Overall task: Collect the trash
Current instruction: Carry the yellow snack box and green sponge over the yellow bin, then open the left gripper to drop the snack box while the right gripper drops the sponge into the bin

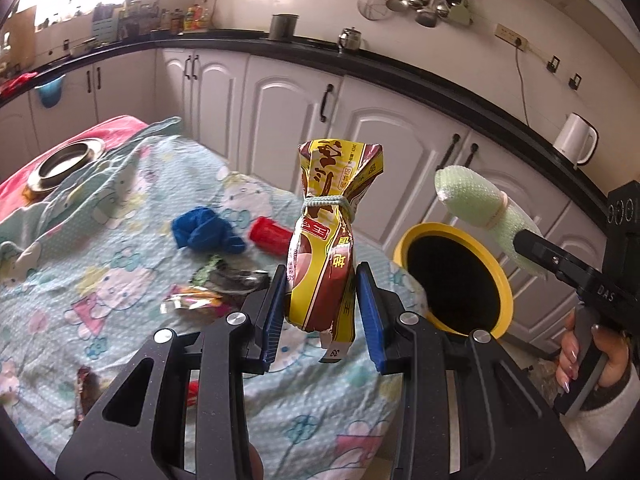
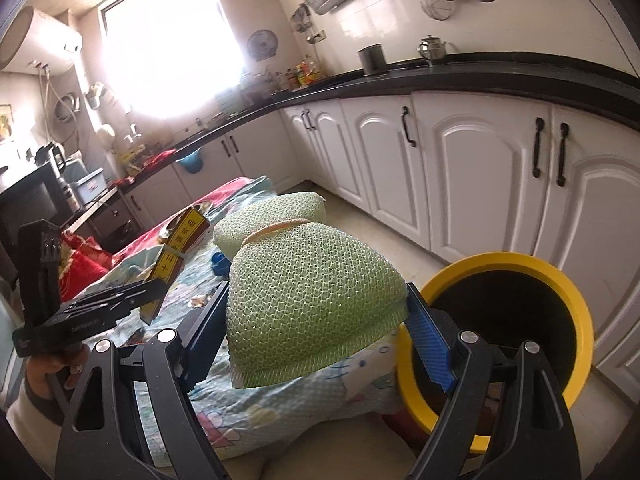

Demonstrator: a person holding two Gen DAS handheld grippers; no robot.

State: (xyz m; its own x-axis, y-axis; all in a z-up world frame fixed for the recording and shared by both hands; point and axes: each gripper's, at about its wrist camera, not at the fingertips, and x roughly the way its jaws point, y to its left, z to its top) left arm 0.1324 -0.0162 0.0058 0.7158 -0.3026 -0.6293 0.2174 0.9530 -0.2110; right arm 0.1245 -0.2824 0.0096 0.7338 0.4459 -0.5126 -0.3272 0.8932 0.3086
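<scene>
Cartoon-print cloth-covered table, blue rag, red cup, wrappers, metal bowl

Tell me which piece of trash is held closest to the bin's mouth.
The green foam netting in the right gripper, beside the yellow-rimmed bin. The yellow snack wrapper in the left gripper is farther from it.

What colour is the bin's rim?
Yellow rim, black inside; clearest in the right wrist view.

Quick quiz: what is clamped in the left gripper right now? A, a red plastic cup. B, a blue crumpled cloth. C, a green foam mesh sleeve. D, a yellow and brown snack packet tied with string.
D: the left gripper pinches the yellow and brown snack packet tied with string, held upright between its blue pads.
</scene>
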